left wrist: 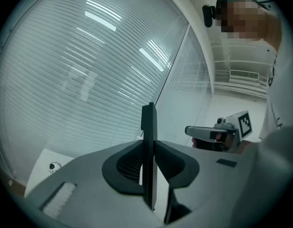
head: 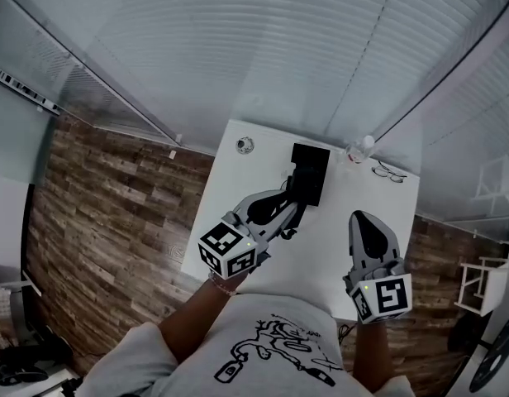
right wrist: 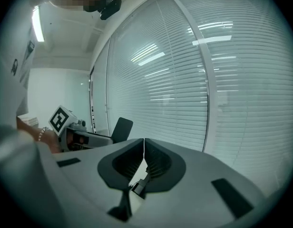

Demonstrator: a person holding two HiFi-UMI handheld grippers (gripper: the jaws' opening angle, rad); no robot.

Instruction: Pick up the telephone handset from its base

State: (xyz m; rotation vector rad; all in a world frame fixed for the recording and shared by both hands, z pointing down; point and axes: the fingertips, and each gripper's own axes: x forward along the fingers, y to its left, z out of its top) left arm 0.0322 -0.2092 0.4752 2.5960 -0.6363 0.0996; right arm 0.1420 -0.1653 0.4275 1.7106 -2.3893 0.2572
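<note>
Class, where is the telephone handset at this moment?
The handset is clamped in the left gripper. In the head view it is over the white table, at the left edge of the black base.

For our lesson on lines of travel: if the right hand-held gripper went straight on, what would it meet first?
Probably the window blinds; nothing nearer shows ahead in its own view, though depth is unclear.

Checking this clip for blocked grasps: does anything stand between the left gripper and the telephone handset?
Nothing visible does. The left gripper has its jaws closed on the handset, which stands edge-on between them. The black base lies on the white table. The right gripper is shut and empty.
</note>
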